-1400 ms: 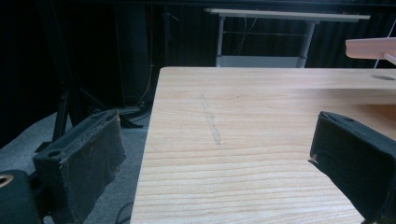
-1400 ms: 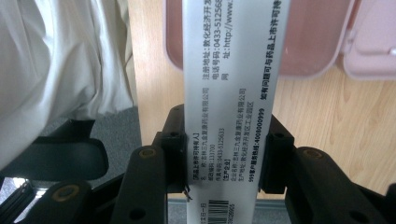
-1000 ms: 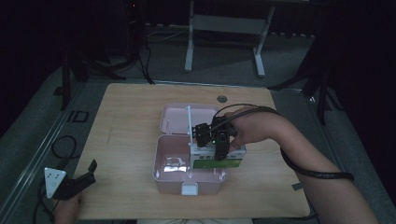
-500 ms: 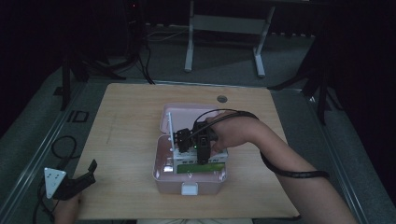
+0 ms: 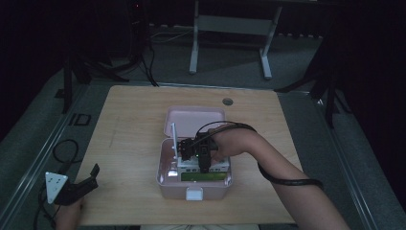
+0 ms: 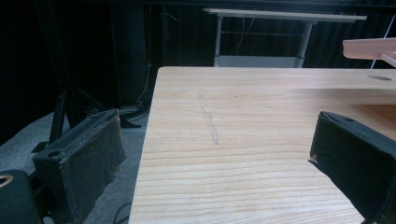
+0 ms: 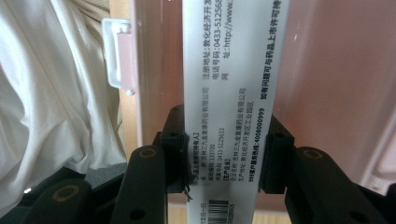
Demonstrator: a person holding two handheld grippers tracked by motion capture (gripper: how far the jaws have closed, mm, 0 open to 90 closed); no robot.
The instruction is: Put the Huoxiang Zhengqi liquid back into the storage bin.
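Note:
An open pink box (image 5: 164, 168) sits mid-table with its lid (image 5: 196, 117) raised behind it. My right gripper (image 5: 201, 162) reaches down into the box, shut on a white medicine carton (image 5: 191, 168) with a green edge. In the right gripper view the jaws (image 7: 224, 140) clamp this printed carton (image 7: 229, 70) by its two long sides, with the pink walls close around it. My left gripper (image 5: 91, 178) rests at the table's front left corner. It (image 6: 217, 154) stands open, with bare wood between its fingers (image 6: 88, 158).
A thin white piece (image 5: 174, 139) stands upright at the box's left inner side. The box's white latch (image 5: 194, 193) faces the front edge. A round hole (image 5: 228, 101) marks the far side of the wooden table (image 5: 124, 129). A table frame (image 5: 230, 28) stands beyond.
My right gripper has carried the carton leftward from the box's right side and lowered it inside the box. The left gripper has stayed put.

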